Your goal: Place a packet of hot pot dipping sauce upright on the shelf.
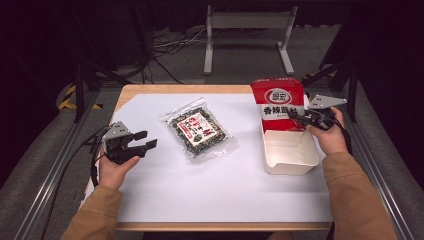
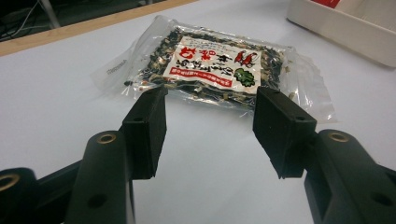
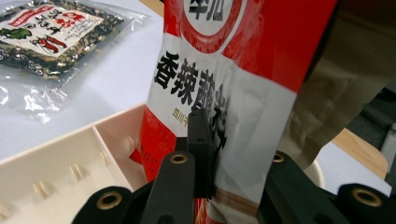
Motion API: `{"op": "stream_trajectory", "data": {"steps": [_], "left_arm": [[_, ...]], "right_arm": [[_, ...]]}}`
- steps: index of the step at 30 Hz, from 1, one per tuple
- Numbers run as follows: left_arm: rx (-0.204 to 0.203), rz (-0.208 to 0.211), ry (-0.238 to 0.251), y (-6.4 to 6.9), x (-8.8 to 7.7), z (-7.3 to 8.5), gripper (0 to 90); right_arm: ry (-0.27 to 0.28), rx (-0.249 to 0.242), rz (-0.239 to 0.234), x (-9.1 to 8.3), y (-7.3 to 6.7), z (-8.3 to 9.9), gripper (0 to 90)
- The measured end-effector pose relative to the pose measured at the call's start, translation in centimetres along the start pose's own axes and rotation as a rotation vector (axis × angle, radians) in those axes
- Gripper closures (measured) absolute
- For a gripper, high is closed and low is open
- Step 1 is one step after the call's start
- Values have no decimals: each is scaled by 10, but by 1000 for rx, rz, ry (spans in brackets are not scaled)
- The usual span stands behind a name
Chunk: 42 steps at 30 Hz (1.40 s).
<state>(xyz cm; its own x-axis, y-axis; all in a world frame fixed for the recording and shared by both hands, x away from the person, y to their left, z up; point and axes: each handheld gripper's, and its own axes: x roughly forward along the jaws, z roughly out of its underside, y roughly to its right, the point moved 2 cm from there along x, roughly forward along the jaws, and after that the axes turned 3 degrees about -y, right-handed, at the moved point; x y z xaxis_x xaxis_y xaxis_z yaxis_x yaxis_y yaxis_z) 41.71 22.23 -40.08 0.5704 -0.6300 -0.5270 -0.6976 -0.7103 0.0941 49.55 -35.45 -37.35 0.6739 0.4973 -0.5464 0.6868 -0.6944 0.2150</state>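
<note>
A red and white snack bag (image 1: 278, 97) stands upright with its lower end in the far part of a white divided tray (image 1: 290, 152). My right gripper (image 1: 296, 118) grips the bag's right side; in the right gripper view the bag (image 3: 233, 70) sits pinched between the jaws of that gripper (image 3: 233, 140). A clear packet of dark dried food with a red and white label (image 1: 198, 130) lies flat at the table's middle. My left gripper (image 1: 146, 140) hovers to its left, open and holding nothing; in the left gripper view the packet (image 2: 212, 65) lies just beyond the gripper (image 2: 210, 123).
White paper (image 1: 215, 190) covers the wooden table, bare in front of and between the hands. The tray's near compartments (image 3: 56, 158) hold nothing. A white metal stand (image 1: 247, 30) and cables lie on the floor beyond the table.
</note>
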Motion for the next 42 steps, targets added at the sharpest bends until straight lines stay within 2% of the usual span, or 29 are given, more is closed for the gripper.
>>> {"op": "stream_trajectory", "data": {"steps": [7, 10, 12, 13, 15, 18, 24, 26, 28, 29, 31, 32, 34, 35, 42], "left_arm": [[2, 0, -2, 0, 0, 0, 452], [2, -1, 0, 0, 0, 0, 452], [1, 1, 1, 0, 0, 0, 451], [-1, 0, -1, 0, 0, 0, 451], [0, 0, -1, 0, 0, 0, 450], [1, 2, 0, 0, 0, 0, 450], [-16, 8, 2, 0, 0, 0, 450], [-4, 5, 3, 0, -1, 0, 450], [-5, 6, 4, 0, -1, 0, 450], [-5, 5, 4, 0, -1, 0, 450], [-9, 8, 0, 0, 0, 0, 450], [-8, 7, 1, 0, 1, 0, 450], [-7, 7, -1, 0, 1, 0, 450], [-3, 7, -2, 0, 1, 0, 450], [-5, 7, -2, 0, 0, 0, 450]], "right_arm": [[-10, 31, 1, -1, -3, 11, 830], [-36, 51, 6, -2, -6, 12, 831], [-62, 85, 5, -2, -8, 14, 831], [-66, 90, 13, -2, -8, 15, 827], [-110, 140, 24, -3, -10, 16, 827], [-138, 159, 49, -1, -13, 17, 823], [-157, 208, 60, -2, -12, 22, 754], [-159, 203, 62, -3, -12, 20, 743], [-147, 193, 73, -5, -11, 16, 667], [-119, 205, 86, -8, -9, 13, 642], [-91, 203, 90, -13, -7, 8, 685], [-86, 190, 90, -16, -7, 5, 750], [-103, 159, 78, -19, -8, 1, 846], [-111, 153, 77, -19, -9, 1, 866], [-158, 215, 90, -15, -7, 8, 889]]}}
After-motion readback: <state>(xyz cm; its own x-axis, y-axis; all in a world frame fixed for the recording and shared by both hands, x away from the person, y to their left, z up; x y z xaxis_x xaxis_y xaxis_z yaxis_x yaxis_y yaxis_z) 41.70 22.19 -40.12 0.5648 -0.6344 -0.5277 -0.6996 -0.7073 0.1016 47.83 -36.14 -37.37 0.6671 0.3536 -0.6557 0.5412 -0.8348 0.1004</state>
